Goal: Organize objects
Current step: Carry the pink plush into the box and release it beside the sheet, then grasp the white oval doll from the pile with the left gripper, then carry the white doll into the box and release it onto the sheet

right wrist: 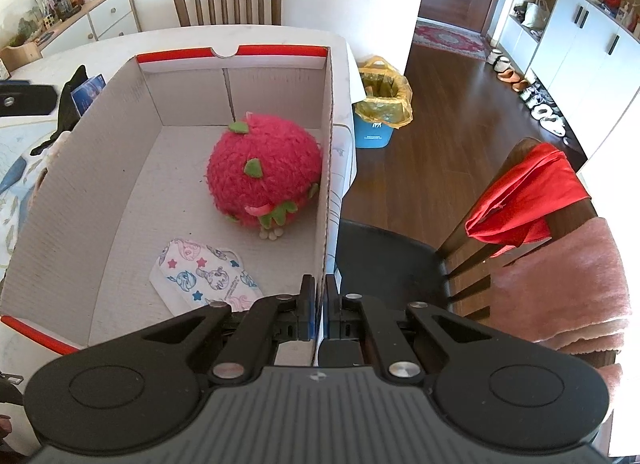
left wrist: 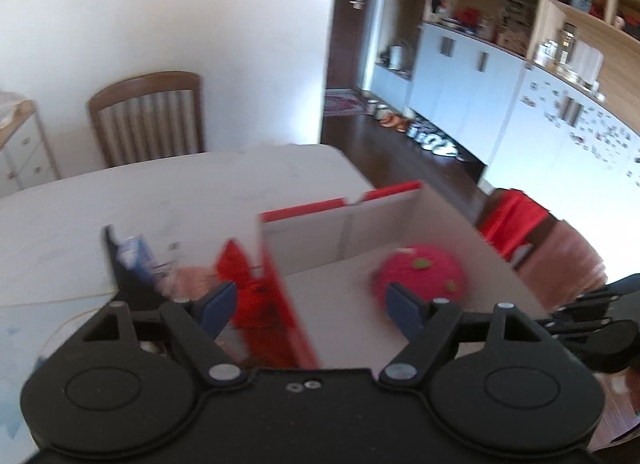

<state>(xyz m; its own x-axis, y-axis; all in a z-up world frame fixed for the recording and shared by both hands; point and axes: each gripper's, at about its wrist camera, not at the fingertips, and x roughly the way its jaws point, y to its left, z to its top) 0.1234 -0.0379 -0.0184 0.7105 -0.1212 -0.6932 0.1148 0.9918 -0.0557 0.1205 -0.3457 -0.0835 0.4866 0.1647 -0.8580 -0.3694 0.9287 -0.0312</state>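
1. Two things already lie inside the cardboard box (right wrist: 120, 168): a red plush strawberry (right wrist: 266, 170) toward its far right corner, and a flat pouch printed with cartoon ponies (right wrist: 204, 278) on the box floor nearer to me.

2. My right tool (right wrist: 318, 314) has its fingers pressed together on the near end of the box's right wall (right wrist: 329, 168), one pad inside, one outside. I judge this grip is there to steady the box, since it stands at the desk (right wrist: 344, 64) edge, with a black chair seat (right wrist: 384, 256) just beside it.

3. My left tool (left wrist: 310, 306) hangs with its fingers apart and nothing between them, over the box's left wall (left wrist: 280, 304). That view is smeared by motion, so fine detail is lost.

4. Outside that wall, on the desk, I see a blue printed item (left wrist: 138, 258) and something pale pink (left wrist: 188, 282) near it; I cannot tell what either one is.

5. My reading: the sorting is partly done, and the empty left tool is free to fetch those loose pieces while the right keeps the box from sliding.

6. One risk: the thin cardboard wall could bend under the clamp if I pull sideways.
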